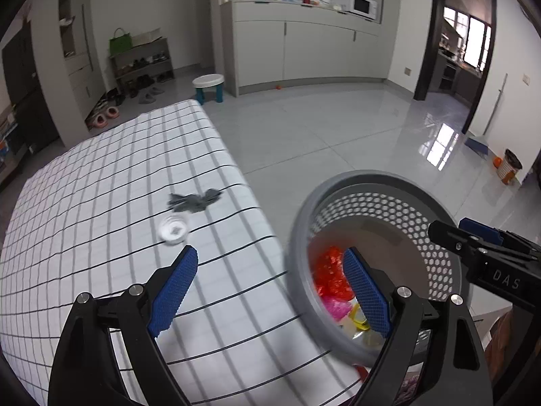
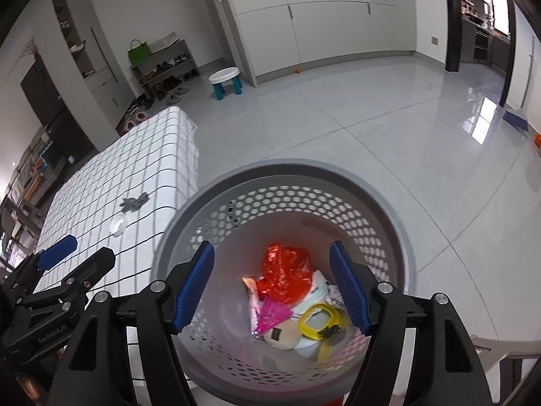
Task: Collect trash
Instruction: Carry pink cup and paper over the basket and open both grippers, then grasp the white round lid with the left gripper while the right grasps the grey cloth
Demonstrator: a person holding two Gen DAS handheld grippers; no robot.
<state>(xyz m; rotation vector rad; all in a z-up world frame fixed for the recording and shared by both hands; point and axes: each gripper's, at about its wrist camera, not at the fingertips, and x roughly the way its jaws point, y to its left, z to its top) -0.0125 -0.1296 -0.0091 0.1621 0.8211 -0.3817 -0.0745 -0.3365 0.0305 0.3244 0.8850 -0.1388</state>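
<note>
A grey perforated trash basket (image 2: 382, 203) stands beside the checked table; it also shows in the left wrist view (image 1: 439, 199). Inside lie a red wrapper (image 2: 287, 270), a pink wrapper (image 2: 272, 314), a yellow-rimmed lid (image 2: 319, 321) and a beige pad (image 2: 282, 336). On the table (image 1: 101, 186) lie a crumpled grey scrap (image 1: 194, 200) and a clear plastic lid (image 1: 174, 230). My left gripper (image 1: 270, 287) is open and empty over the table's right edge, near the lid. My right gripper (image 2: 272, 287) is open and empty above the basket.
A grey tiled floor (image 2: 372, 118) spreads beyond the basket. A small white stool with teal legs (image 2: 226, 83) stands near the cabinets (image 2: 321, 23). A shoe rack (image 1: 142, 64) stands at the left wall. An orange-patterned bin (image 1: 510, 165) stands far right.
</note>
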